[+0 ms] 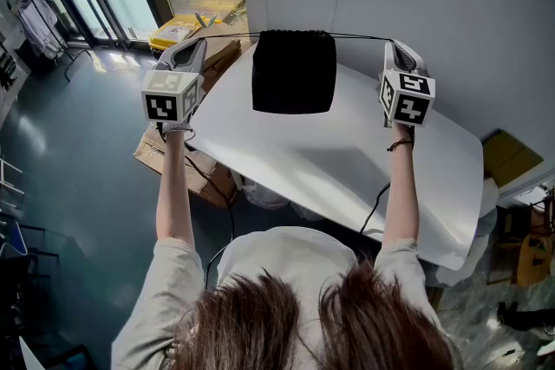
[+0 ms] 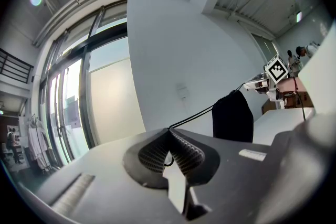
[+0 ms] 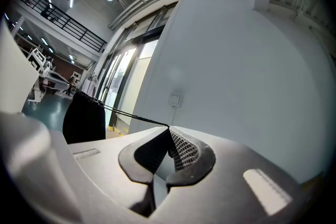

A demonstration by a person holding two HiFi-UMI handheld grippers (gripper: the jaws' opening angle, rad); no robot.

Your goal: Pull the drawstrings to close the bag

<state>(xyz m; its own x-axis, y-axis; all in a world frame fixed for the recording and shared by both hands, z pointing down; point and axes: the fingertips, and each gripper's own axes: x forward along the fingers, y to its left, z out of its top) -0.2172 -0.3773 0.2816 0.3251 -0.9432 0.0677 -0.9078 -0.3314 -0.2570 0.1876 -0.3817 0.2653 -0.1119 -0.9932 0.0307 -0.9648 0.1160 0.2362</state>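
A black drawstring bag (image 1: pixel 294 71) hangs above the far part of the white table (image 1: pixel 347 160), its top gathered tight. Its black drawstrings (image 1: pixel 225 36) stretch taut to both sides. My left gripper (image 1: pixel 192 42) is shut on the left cord end; the bag (image 2: pixel 232 115) and the cord (image 2: pixel 199 114) run away from its tips (image 2: pixel 169 131). My right gripper (image 1: pixel 392 45) is shut on the right cord end. In the right gripper view the cord (image 3: pixel 131 116) leads from its tips (image 3: pixel 168 127) to the bag (image 3: pixel 84 117). Both grippers point level toward the wall.
A grey wall (image 1: pixel 451 4) stands right behind the table. Cardboard boxes (image 1: pixel 186 160) lie on the floor left of the table, a yellow bin (image 1: pixel 173 33) stands near the glass doors, and a brown box (image 1: pixel 507 156) sits at the right.
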